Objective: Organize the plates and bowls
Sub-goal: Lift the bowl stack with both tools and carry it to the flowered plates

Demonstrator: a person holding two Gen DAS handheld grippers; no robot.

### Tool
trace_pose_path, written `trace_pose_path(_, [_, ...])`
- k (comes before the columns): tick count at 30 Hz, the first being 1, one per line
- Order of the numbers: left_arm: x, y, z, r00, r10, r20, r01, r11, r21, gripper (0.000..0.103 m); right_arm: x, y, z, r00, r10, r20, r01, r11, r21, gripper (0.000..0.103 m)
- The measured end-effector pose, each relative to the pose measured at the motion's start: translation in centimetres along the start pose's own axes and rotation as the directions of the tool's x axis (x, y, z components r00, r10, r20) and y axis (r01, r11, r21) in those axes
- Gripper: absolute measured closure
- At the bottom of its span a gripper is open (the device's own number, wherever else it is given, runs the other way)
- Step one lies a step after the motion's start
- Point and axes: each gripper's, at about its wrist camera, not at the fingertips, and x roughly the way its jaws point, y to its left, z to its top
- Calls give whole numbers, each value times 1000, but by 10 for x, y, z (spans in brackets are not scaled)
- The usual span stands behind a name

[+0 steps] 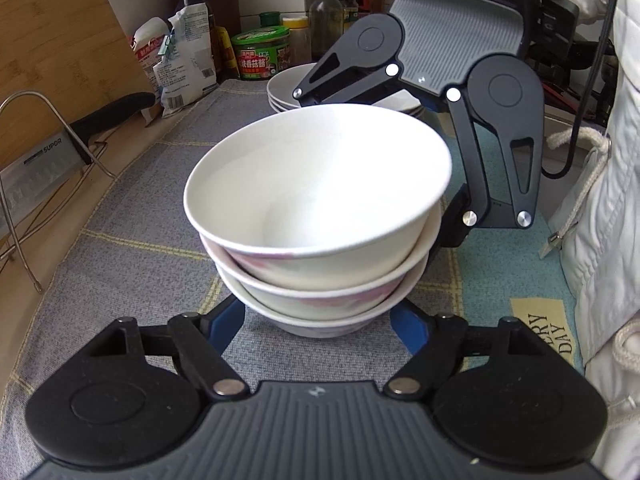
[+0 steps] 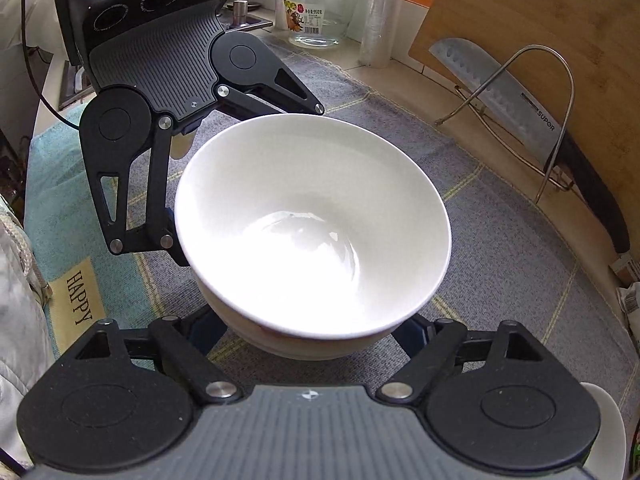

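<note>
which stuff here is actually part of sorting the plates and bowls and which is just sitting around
Part of the job:
- stack of bowls, nested, top one tilted
- stack of plates behind it
- left gripper and right gripper, one on each side of the bowl stack

Just lying about:
- cleaver in its wire rack
- cutting board
- glass jar
- green-lidded tub
- sauce bottles
</note>
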Motion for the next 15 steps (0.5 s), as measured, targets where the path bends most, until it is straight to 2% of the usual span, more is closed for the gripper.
trace_pose_path(5, [0, -2, 1, 1000, 2, 1, -2, 1000, 17, 22, 1, 1, 1, 1000, -5, 4, 5, 1000, 1, 13])
trace_pose_path(15, [4, 5, 6, 1000, -17, -18, 16, 1000, -12, 22, -4, 6, -7, 999, -28, 43, 28, 1000, 10, 13])
